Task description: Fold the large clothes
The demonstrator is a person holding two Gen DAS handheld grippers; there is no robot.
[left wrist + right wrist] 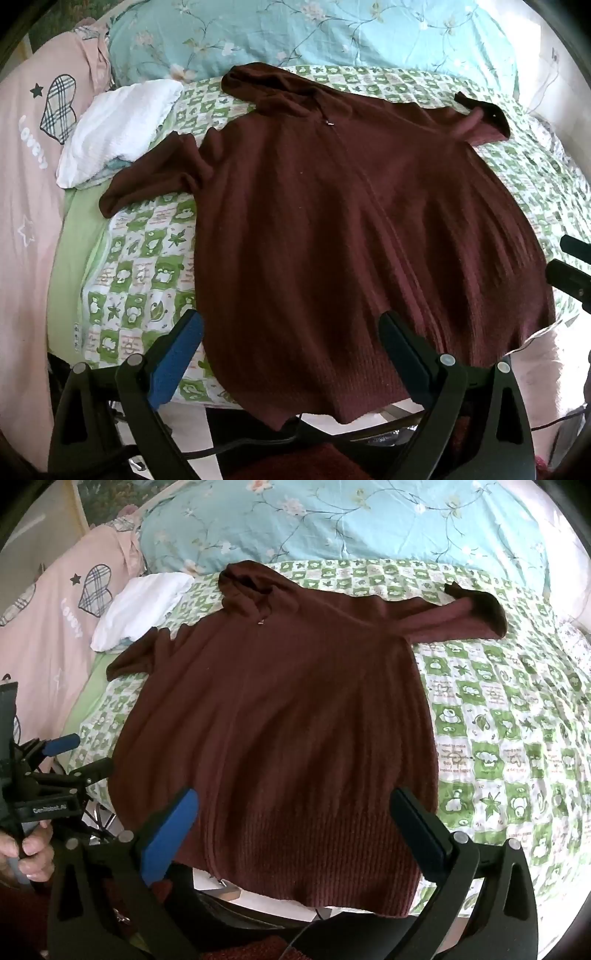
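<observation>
L gripper (291, 325) is wide open, blue-padded fingers (177, 354) far apart, nothing between them. R gripper (295, 805) is wide open too, holding nothing. The person's hand (31, 853) wraps the L gripper's handle, fingers curled.

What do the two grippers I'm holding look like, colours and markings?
Both are black plastic with two long fingers: the left gripper and right gripper each carry blue pads and round silver pivot bolts. White lettering marks the left gripper's body, and black cables trail beneath.
</observation>
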